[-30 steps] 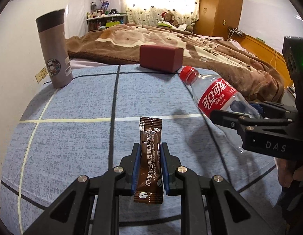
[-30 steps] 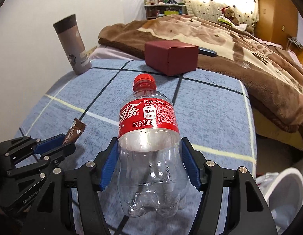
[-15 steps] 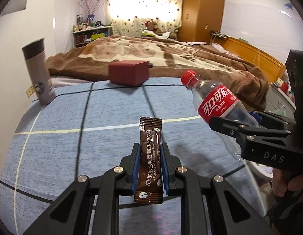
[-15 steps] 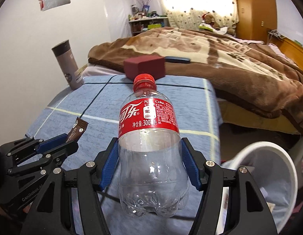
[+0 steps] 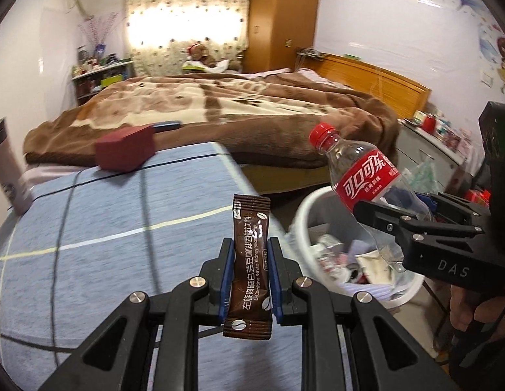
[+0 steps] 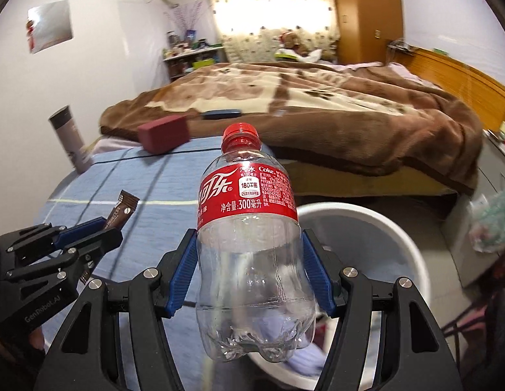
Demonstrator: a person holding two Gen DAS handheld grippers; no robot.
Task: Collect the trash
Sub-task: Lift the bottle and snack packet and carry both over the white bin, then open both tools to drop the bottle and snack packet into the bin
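Note:
My left gripper (image 5: 250,260) is shut on a brown coffee sachet (image 5: 250,260), held upright above the right edge of the blue checked table (image 5: 105,228). My right gripper (image 6: 249,260) is shut on an empty clear cola bottle (image 6: 249,228) with a red cap and label. The bottle (image 5: 366,179) hangs over the white trash bin (image 5: 304,208), which holds several scraps. In the right wrist view the bin's rim (image 6: 376,218) lies right behind the bottle, and the left gripper (image 6: 105,228) with the sachet (image 6: 122,211) shows at the left.
A dark red box (image 5: 125,150) and a grey tumbler (image 5: 7,169) stand on the table's far side. Behind lies a bed with a brown blanket (image 5: 236,110). A grey cabinet (image 5: 425,153) and a plastic bag (image 6: 490,218) stand right of the bin. A hand (image 5: 464,299) grips the right tool.
Both grippers have swung to the right with their loads, away from over the table. The white bin has come into view under the bottle; the tumbler and red box slid left.

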